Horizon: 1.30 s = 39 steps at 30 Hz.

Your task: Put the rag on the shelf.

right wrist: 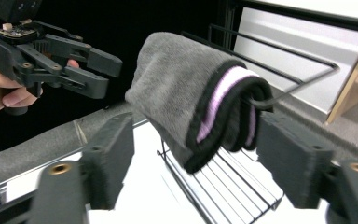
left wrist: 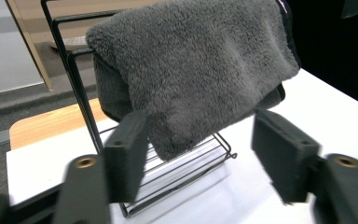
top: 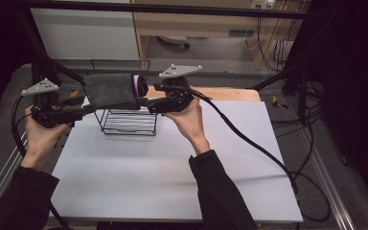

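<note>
My left gripper [left wrist: 200, 158] jaws wide apart, pads clear of the grey towel [left wrist: 191, 70], my right gripper [right wrist: 196, 163] jaws also spread, nothing clamped, towel folded over top bar of black wire rack [top: 129, 122] on white table [top: 172, 177], hanging between both grippers

Grey towel [right wrist: 186, 88] draped on wire rack [right wrist: 242, 182], tongs [right wrist: 193, 163] open
</note>
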Each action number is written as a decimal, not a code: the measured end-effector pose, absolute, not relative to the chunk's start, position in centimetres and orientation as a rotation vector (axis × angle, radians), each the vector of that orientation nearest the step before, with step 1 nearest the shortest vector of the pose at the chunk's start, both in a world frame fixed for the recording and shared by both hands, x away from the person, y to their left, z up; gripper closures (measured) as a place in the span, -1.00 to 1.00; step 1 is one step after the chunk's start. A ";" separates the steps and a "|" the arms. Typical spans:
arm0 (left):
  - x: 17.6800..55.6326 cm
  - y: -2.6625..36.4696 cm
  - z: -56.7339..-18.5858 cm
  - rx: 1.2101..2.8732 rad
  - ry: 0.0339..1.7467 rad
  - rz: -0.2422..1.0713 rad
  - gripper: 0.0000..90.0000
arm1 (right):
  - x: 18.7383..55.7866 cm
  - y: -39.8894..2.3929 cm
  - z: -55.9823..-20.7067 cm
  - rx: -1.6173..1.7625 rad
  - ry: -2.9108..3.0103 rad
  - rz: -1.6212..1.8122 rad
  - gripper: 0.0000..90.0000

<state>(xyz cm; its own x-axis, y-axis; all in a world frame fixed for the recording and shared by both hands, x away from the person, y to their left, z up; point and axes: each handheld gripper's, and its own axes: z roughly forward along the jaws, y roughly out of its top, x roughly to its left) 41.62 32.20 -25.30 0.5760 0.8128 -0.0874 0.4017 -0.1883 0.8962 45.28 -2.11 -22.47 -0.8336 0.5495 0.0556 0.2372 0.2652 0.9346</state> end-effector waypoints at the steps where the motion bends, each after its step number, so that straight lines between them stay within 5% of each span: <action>1: 41.5 32.2 -25.5 1.809 0.993 0.511 -0.32 | 45.2 -2.5 -22.5 0.733 2.261 1.587 -0.53; 13: 39.8 31.1 -28.8 1.858 0.989 0.499 -0.80 | 44.3 -8.9 -24.3 0.826 2.266 1.560 -0.92; 39: 37.4 26.8 -39.6 1.944 0.928 0.409 -0.78 | 40.0 -19.6 -38.0 0.997 2.292 1.524 -0.99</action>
